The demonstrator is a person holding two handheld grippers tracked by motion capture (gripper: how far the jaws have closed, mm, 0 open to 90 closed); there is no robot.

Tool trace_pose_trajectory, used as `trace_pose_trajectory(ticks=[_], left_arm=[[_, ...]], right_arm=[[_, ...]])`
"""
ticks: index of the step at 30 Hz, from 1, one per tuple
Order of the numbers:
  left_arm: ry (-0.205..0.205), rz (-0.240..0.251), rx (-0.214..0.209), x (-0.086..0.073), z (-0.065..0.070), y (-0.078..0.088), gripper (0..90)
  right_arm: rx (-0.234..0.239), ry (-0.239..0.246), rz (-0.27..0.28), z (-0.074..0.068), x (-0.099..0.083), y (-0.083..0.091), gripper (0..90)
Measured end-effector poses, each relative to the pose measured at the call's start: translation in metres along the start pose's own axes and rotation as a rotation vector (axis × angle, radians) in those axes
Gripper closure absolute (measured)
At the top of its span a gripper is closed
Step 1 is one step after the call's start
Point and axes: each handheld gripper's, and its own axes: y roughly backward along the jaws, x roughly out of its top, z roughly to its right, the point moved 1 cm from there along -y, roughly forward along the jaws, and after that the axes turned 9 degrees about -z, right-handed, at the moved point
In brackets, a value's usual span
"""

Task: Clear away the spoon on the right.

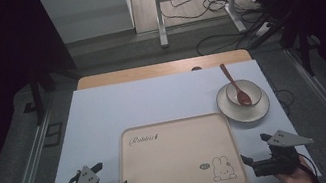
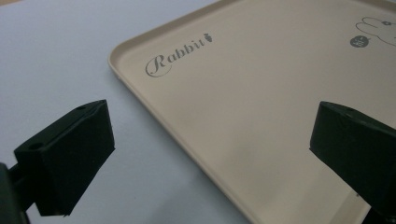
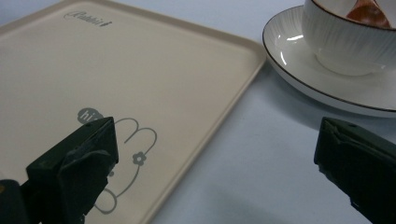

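Both spread wide, left gripper [image 1: 113, 176] at seven o'clock, right gripper [image 1: 254, 148] at five, straddling tray [image 1: 172, 120] edges (likely for lifting).

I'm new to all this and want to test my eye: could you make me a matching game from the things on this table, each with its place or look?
Things:
1. tray
2. spoon
3. saucer
4. left gripper

Descriptions:
A. red-brown, resting in the cup
B. white with a dark rim, under the cup
C. beige, printed with a rabbit
D. black jaws spread wide at the tray's near left corner

Pairs: 1-C, 2-A, 3-B, 4-D
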Motion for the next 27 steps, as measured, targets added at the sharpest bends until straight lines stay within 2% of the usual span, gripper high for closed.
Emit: trace_pose_trajectory(ticks=[13,27], left_arm=[[0.0,-0.002,0.001,0.0,0.0,0.0,0.0],[-0.001,-0.003,-0.001,0.0,0.0,0.0,0.0]], right_arm=[[0.018,0.009,-0.016,-0.003,0.019,-0.007,0.0],[0.008,0.02,-0.031,0.005,0.033,-0.019,0.0]])
